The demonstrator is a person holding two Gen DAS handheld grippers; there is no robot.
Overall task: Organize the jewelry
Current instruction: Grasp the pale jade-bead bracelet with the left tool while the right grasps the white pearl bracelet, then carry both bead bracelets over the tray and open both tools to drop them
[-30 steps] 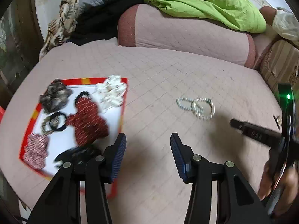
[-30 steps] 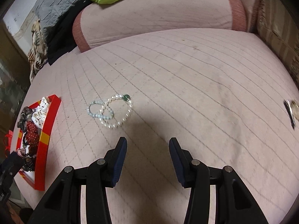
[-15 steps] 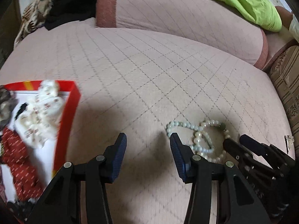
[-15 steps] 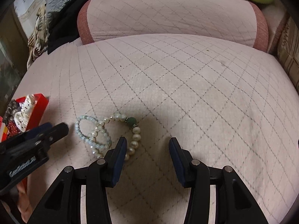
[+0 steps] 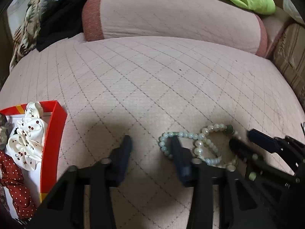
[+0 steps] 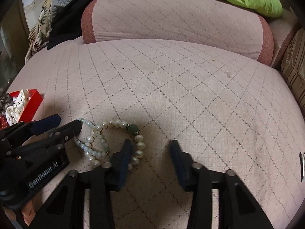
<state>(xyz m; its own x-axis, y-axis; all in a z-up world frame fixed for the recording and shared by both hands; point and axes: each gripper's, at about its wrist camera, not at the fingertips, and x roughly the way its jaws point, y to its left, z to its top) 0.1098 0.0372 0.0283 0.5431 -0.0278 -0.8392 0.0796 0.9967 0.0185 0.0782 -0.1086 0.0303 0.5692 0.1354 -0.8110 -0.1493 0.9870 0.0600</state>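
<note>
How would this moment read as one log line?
left gripper: closing, empty | right gripper: closing, empty | bracelets: on bed | tray: left

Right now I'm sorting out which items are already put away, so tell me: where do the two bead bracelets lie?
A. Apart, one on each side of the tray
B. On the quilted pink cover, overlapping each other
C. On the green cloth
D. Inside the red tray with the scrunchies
B: the pearl bracelet and the pale blue bracelet lie looped over each other on the pink cover, outside the red tray.
</note>
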